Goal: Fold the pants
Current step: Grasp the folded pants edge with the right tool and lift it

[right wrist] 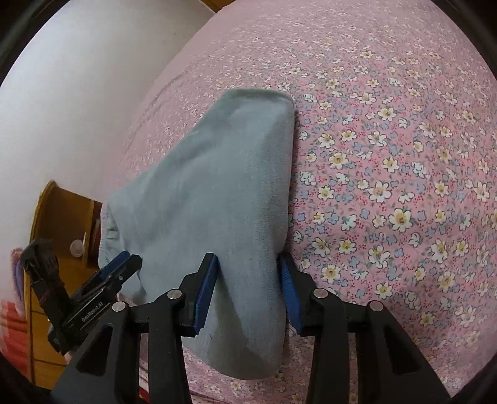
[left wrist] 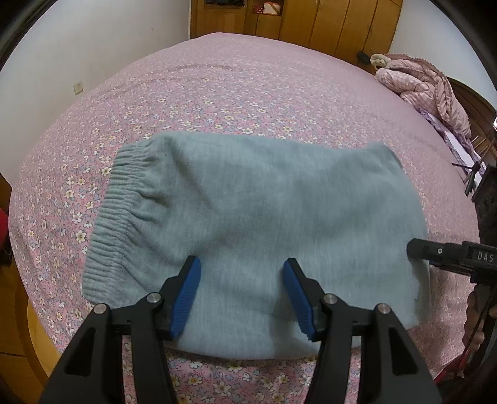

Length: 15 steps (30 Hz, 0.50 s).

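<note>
The light blue-grey pants lie folded into a compact rectangle on the pink floral bed, with the ribbed waistband at the left. My left gripper is open, its blue pads hovering over the near edge of the pants with nothing between them. My right gripper shows at the right edge of the left wrist view, beside the pants' right end. In the right wrist view the right gripper is open, its pads either side of the folded pants' end. The left gripper shows at the left there.
The pink floral bedspread stretches far behind the pants. A bunched pink quilt and a soft toy lie at the far right. A wooden wardrobe stands behind, and a wooden bedside cabinet by the white wall.
</note>
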{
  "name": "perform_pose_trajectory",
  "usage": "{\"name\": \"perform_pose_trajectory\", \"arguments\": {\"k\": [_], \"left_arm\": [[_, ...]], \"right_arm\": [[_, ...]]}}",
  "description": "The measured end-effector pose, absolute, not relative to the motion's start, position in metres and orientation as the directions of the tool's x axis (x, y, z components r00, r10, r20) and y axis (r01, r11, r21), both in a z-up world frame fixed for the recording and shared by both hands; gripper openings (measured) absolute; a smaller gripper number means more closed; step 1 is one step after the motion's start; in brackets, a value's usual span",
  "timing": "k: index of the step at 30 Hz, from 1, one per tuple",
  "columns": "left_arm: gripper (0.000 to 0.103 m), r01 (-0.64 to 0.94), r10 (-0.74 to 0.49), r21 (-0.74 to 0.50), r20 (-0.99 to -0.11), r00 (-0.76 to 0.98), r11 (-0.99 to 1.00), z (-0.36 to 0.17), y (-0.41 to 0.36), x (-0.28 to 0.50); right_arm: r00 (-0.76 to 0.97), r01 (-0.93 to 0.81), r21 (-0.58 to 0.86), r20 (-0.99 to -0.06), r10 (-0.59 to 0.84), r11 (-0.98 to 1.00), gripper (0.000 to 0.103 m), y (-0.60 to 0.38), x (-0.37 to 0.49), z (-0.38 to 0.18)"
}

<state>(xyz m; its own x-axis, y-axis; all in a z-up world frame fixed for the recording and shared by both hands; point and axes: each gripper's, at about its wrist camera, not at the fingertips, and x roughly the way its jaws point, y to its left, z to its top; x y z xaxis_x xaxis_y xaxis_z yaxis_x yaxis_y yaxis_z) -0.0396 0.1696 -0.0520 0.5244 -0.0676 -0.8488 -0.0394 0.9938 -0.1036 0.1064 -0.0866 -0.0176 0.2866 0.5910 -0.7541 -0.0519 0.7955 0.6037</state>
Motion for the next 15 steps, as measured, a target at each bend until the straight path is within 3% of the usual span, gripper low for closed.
{"name": "perform_pose_trajectory", "arguments": {"k": [7,11,15], "left_arm": [[0.059,-0.046,-0.070,-0.110,-0.851,0.520,0.993,-0.049,0.169,-0.044],[0.059,-0.023,-0.084,-0.112,-0.851,0.518,0.993,-0.050,0.168,-0.052],[0.059,-0.026,-0.071,-0.098,-0.855,0.513,0.995,-0.048,0.165,-0.056]], "right_arm": [[0.285,-0.070,0.611,-0.746,0.602,0.789,0.040,-0.086,0.107,-0.019],[0.305,-0.100,0.585,-0.752,0.585,0.805,0.024,-0.083,0.102,-0.011],[0.330,-0.141,0.568,-0.745,0.579,0.811,0.018,-0.079,0.098,0.006]]}}
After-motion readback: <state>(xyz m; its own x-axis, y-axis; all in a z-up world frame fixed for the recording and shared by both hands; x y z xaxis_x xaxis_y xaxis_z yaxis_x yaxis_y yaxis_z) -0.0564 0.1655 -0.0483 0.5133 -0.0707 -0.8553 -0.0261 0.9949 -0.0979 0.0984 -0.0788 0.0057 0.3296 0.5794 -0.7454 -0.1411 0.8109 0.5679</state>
